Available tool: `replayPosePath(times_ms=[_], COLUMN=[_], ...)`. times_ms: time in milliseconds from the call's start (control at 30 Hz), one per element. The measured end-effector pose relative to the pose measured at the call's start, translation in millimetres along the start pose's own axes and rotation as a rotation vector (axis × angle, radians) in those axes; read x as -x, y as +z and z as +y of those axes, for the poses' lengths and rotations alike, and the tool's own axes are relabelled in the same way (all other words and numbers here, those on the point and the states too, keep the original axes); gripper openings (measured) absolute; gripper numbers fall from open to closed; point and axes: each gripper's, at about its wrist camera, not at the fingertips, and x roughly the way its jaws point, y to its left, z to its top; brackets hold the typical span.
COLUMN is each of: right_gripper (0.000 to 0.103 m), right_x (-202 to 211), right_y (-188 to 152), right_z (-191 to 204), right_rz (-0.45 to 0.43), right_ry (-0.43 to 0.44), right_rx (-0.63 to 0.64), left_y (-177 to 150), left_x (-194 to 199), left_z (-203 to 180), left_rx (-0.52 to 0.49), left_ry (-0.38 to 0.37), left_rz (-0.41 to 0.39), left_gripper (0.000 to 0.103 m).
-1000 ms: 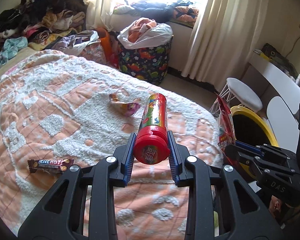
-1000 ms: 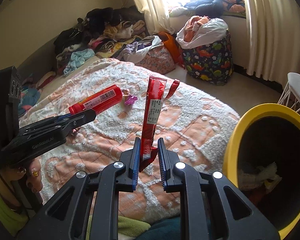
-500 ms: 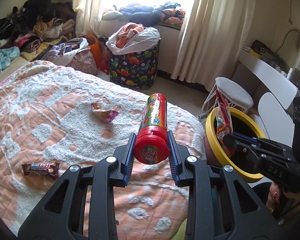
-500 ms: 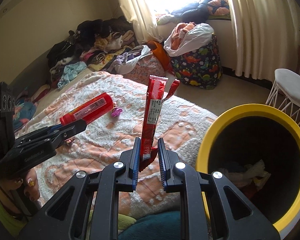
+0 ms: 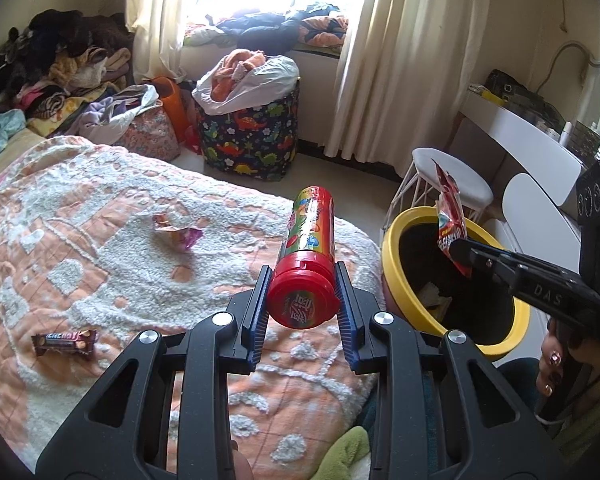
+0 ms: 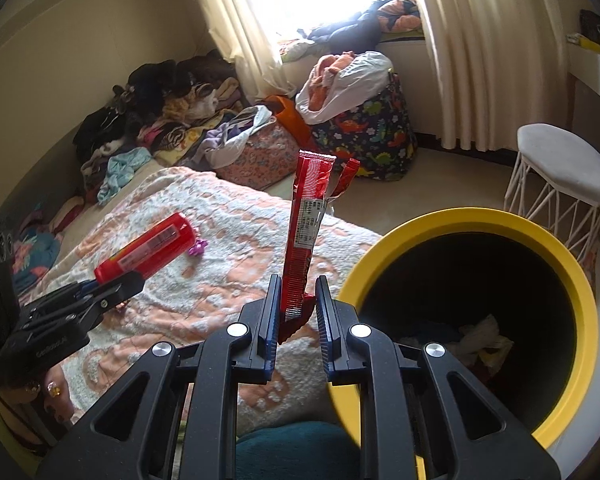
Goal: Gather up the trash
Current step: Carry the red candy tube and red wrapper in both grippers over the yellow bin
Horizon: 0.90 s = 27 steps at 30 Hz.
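Observation:
My left gripper (image 5: 302, 276) is shut on a red candy tube (image 5: 309, 244) and holds it above the bed; the tube also shows in the right wrist view (image 6: 148, 252). My right gripper (image 6: 297, 312) holds a red snack wrapper (image 6: 306, 224) upright, its jaws a little apart around it, beside the rim of the yellow trash bin (image 6: 580, 280). In the left wrist view the wrapper (image 5: 450, 220) hangs over the bin (image 5: 396, 268). A chocolate bar (image 5: 65, 340) and a crumpled purple wrapper (image 5: 178, 232) lie on the bed.
The bed has an orange and white blanket (image 5: 80, 240). The bin holds some trash (image 6: 480, 336). A dinosaur-print laundry basket (image 5: 252, 136), a white stool (image 5: 452, 180), a white desk (image 5: 520, 128) and piles of clothes (image 5: 60, 68) stand around.
Both grippers have moved right toward the yellow bin. The red wrapper now hangs over the bin's opening. The right jaws look slightly wider.

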Motion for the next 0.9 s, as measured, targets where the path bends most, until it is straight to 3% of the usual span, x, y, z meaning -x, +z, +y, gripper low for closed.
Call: replayPosePath(times_ms=[900], right_gripper=[0.017], right_x=[18.7], right_y=[3.8], right_z=[-68.2], right_rz=[-0.011], right_ry=[-0.093], right_rx=[-0.112], left_y=[-0.3], left_x=[-8.4], left_z=[-51.5], left_rx=[-0.095], left_ry=[-0.06], left_rz=[0.014], left_gripper=[0.024])
